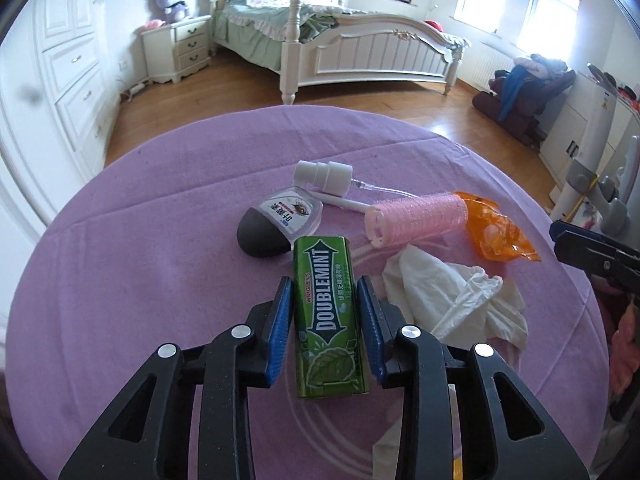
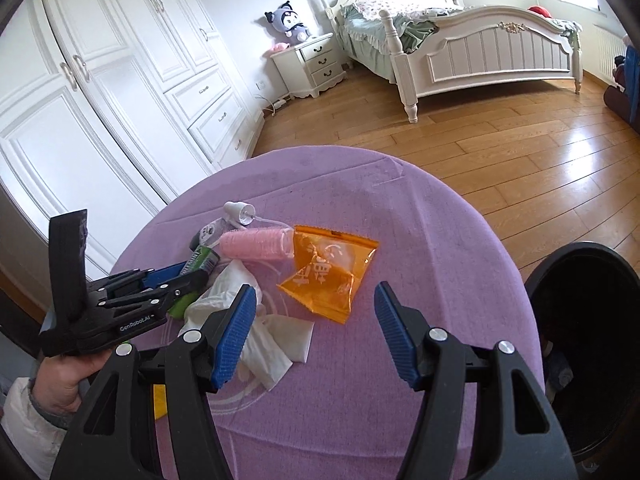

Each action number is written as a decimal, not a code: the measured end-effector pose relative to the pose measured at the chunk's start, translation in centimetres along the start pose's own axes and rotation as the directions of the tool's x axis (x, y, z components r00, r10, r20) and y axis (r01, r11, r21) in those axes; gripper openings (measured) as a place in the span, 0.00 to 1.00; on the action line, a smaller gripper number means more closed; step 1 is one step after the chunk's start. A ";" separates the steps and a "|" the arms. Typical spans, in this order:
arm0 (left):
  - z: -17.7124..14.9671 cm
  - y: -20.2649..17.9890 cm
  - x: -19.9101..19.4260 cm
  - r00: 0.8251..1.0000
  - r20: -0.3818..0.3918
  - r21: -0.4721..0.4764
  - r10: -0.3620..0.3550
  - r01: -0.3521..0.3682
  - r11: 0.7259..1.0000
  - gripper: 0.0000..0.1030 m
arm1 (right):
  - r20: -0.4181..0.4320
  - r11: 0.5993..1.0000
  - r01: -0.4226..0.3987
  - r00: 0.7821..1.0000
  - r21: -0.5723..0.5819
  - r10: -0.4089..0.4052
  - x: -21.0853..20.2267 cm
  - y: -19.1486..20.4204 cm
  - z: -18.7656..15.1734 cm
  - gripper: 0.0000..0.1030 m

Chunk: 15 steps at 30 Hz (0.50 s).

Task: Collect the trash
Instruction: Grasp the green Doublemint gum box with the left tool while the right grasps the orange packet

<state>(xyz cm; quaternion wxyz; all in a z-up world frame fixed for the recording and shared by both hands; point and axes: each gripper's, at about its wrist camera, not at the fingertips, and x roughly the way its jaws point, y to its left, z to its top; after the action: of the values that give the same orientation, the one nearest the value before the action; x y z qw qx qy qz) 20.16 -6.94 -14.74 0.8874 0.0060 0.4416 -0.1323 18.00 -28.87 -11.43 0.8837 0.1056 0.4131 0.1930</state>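
Left tongs (image 1: 324, 292): narrow, pads flanking green gum pack (image 1: 329, 320), contact unclear | right tongs (image 2: 316, 300): wide, empty, above orange wrapper (image 2: 328, 276)

We got plenty of daylight here, all of it pouring in from the windows (image 1: 550, 8) on the far wall, which were blown out to pure white. The wooden floor (image 2: 520, 152) picked up a shiny glare patch from that. Shadows on the purple table (image 1: 160, 240) were soft and faint, nothing harsh. Both fisheye views bent things hard at the edges: the wardrobe (image 2: 100, 100) curved like a bow, and the corners went black. A dark smudge sat on the left view's lens near the left edge. The middle stayed sharp, and we could read the print on the green gum pack (image 1: 330, 312) easily.
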 end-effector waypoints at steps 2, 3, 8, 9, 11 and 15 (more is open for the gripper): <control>0.0 0.0 0.0 1.000 0.007 0.003 -0.005 0.005 1.000 0.31 | -0.015 1.000 0.019 1.000 -0.018 -0.019 1.0 0.0 0.6 0.60; -0.1 -0.1 0.0 1.000 0.012 0.012 -0.003 0.003 1.000 0.31 | -0.027 0.999 0.034 0.999 -0.031 -0.035 1.6 0.1 1.0 0.60; -0.6 0.2 -0.7 0.997 0.043 0.000 -0.063 0.063 0.998 0.31 | -0.095 0.990 0.083 0.991 -0.110 -0.094 4.3 0.9 1.4 0.60; -0.7 0.2 -0.8 0.997 0.049 0.001 -0.052 0.052 0.999 0.31 | -0.109 0.987 0.097 0.988 -0.129 -0.111 4.8 1.3 1.3 0.58; -0.8 0.4 -1.3 0.997 0.059 -0.003 -0.048 0.048 0.999 0.31 | -0.096 0.974 0.135 0.983 -0.180 -0.154 5.0 1.9 0.6 0.50; -0.9 0.2 -2.8 0.995 0.088 -0.009 -0.053 0.054 0.999 0.31 | -0.081 0.981 0.106 0.989 -0.163 -0.120 4.1 1.4 0.2 0.30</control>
<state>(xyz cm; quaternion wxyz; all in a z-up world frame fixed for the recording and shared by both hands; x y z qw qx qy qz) 17.91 -6.00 -13.08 0.9021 -0.0167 0.4029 -0.1535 20.14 -25.87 -13.64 0.8793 0.0027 0.4413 0.1793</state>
